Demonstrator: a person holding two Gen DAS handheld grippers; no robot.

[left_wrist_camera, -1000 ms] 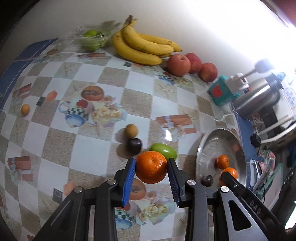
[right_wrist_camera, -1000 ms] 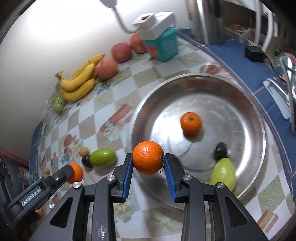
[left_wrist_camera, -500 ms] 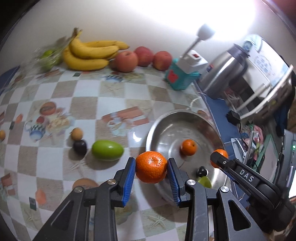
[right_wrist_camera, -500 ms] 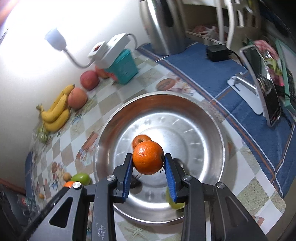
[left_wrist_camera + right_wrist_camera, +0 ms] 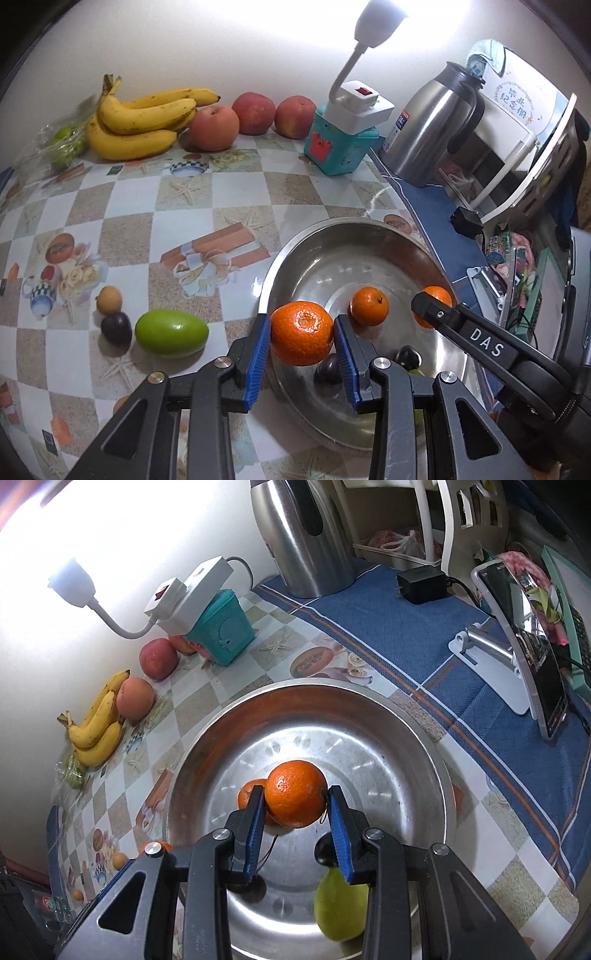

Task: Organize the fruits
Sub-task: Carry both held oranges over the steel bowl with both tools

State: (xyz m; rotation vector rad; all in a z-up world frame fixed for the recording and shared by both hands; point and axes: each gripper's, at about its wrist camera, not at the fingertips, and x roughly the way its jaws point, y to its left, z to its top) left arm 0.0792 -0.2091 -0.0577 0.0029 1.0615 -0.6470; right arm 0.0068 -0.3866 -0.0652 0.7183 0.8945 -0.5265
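My left gripper [image 5: 302, 334] is shut on an orange [image 5: 301, 332] at the near left rim of the steel bowl [image 5: 332, 236]. My right gripper [image 5: 296, 801] is shut on another orange [image 5: 295, 797] and holds it over the middle of the bowl [image 5: 369, 709]. It also shows in the left wrist view [image 5: 432, 306]. In the bowl lie a third orange [image 5: 369, 305], a dark plum [image 5: 407, 357] and a green mango [image 5: 340, 912]. On the table left of the bowl lie a green mango [image 5: 171, 333], a dark plum [image 5: 116, 327] and a small brown fruit [image 5: 109, 299].
Bananas [image 5: 142, 122], three apples [image 5: 236, 120] and a bag of green fruit [image 5: 61, 142] line the wall. A teal box with a white lamp [image 5: 341, 144] and a steel kettle [image 5: 432, 136] stand behind the bowl. A phone on a stand [image 5: 524, 657] sits on the blue cloth.
Both grippers have moved toward the bowl with their oranges. The right one now hangs lower over the bowl's middle; the left one has reached the bowl's rim.
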